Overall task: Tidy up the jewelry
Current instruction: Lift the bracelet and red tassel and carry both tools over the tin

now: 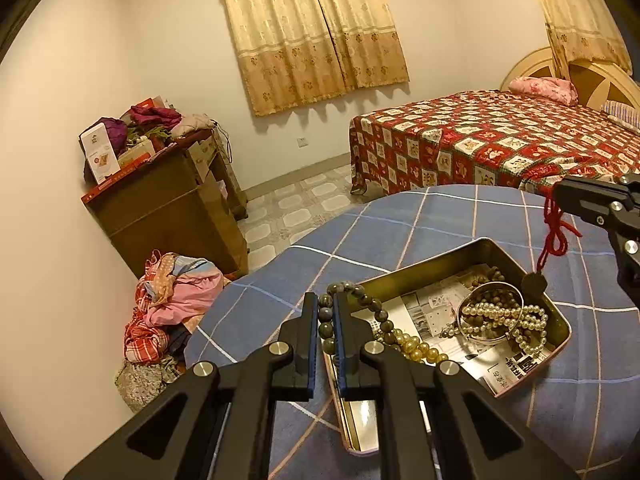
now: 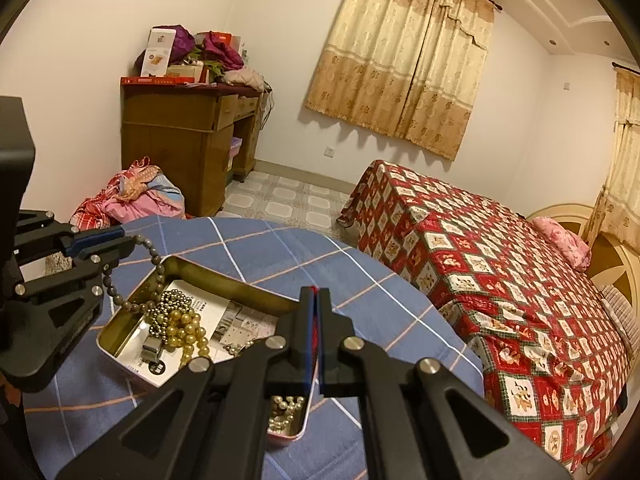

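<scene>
Jewelry lies in an open metal tin point(image 1: 558, 322) on a counter point(image 1: 400, 224) covered with a blue checked cloth. The left gripper point(image 1: 326, 316) has its jaws closed on a dark bead bracelet point(image 1: 370, 300) over the tin's edge. The right gripper point(image 2: 316, 300) pinches a red cord point(image 1: 554, 232) with a dark pendant point(image 1: 534, 282). Behind stand a bed point(image 2: 500, 264), a wooden desk point(image 2: 176, 136) and beige curtains point(image 2: 400, 60).

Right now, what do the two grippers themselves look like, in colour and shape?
Both the left gripper and the right gripper are matte black, with angular linkage arms that have triangular cut-outs and round silver pivot bolts. Each has two straight, narrow fingers lined with blue pads. No cables or sleeves are visible.
</scene>
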